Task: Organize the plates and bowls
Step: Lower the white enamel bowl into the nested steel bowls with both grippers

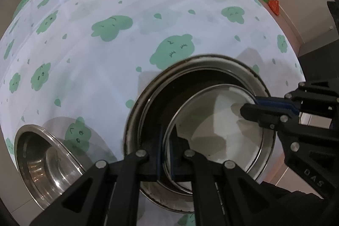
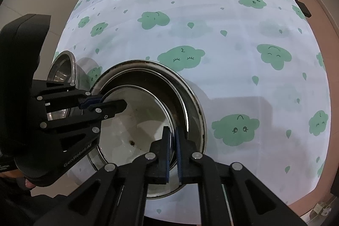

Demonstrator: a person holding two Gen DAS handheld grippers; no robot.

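- Cloud-printed cloth covers the desk [image 1: 106, 77]; the smaller plate [image 1: 220, 130] sits tilted inside the larger plate [image 1: 148, 103], so nesting looks nearly done.
- Left gripper [image 1: 166, 154] and right gripper [image 2: 172, 151] each pinch the smaller plate's rim on opposite sides, jaws nearly together.
- One steel bowl [image 1: 42, 160] stands nearby, seemingly still to be stacked.
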